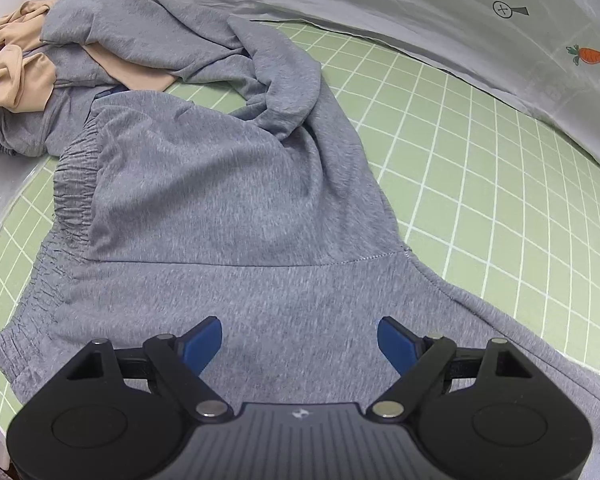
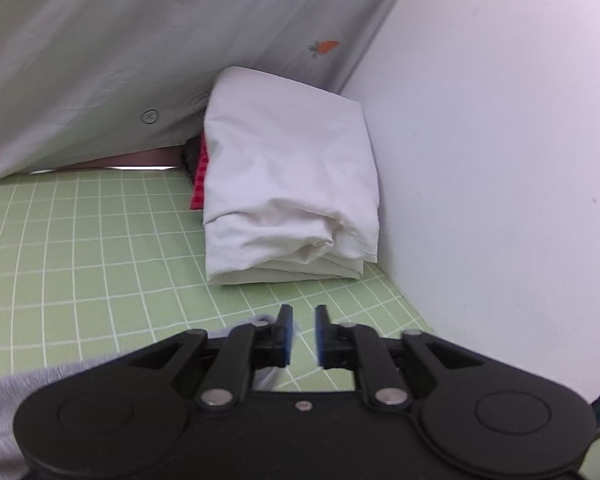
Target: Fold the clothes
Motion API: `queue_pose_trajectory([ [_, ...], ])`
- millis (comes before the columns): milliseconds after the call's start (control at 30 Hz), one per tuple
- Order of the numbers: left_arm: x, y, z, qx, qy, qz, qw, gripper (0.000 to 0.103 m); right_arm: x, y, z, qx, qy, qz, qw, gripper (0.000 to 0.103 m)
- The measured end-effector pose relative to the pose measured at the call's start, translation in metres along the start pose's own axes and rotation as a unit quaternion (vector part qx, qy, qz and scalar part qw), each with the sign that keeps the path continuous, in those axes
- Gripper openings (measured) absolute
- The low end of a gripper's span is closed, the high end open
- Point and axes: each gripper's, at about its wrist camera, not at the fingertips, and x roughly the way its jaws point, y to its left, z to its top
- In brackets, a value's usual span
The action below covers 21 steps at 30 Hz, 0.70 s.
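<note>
Left wrist: grey sweatpants (image 1: pixel 236 200) flat beneath wide-open, empty left fingers (image 1: pixel 208 340); right fingers (image 2: pixel 285 332) narrowly parted, empty.

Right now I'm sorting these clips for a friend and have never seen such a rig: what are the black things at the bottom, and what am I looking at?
Those are two hand-held grippers; a person carries one in each hand, with a camera on each looking along its fingers.

The left view shows the left gripper, jaws wide open and empty, above grey pants spread on a green grid mat. A beige garment lies crumpled beyond.

The right view shows the right gripper, jaws slightly apart with nothing between them, facing a folded white cloth by the wall.

Nothing is held.
</note>
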Motion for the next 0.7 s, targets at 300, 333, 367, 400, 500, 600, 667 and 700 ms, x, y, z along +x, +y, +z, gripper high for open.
queue_pose_trajectory([
  [300, 0.007, -0.016, 0.008, 0.013, -0.003, -0.028, 0.9995, 0.084, 0.009, 0.022, -0.047, 0.116, 0.094, 0.091, 0.985, 0.054],
  [333, 0.008, -0.019, 0.01, 0.014, -0.004, -0.033, 0.9993, 0.082, 0.01, 0.025, -0.049, 0.118, 0.098, 0.093, 0.984, 0.058],
  [367, 0.011, -0.022, 0.012, 0.014, -0.002, -0.037, 0.9992, 0.08, 0.012, 0.027, -0.05, 0.124, 0.102, 0.096, 0.982, 0.061],
  [400, 0.013, -0.025, 0.015, 0.014, 0.0, -0.042, 0.999, 0.076, 0.015, 0.029, -0.05, 0.136, 0.107, 0.104, 0.979, 0.062],
  [500, 0.022, -0.034, 0.021, 0.005, 0.008, -0.052, 0.9986, 0.071, 0.022, 0.037, -0.047, 0.166, 0.119, 0.128, 0.971, 0.062],
  [600, 0.029, -0.041, 0.024, 0.0, 0.014, -0.047, 0.9988, 0.071, 0.033, 0.053, -0.043, 0.166, 0.127, 0.132, 0.969, 0.062],
  [667, 0.032, -0.044, 0.026, -0.004, 0.017, -0.049, 0.9987, 0.071, 0.04, 0.06, -0.041, 0.17, 0.134, 0.13, 0.968, 0.062],
  [700, 0.034, -0.044, 0.027, -0.006, 0.018, -0.051, 0.9985, 0.071, 0.043, 0.063, -0.04, 0.173, 0.138, 0.129, 0.967, 0.062],
])
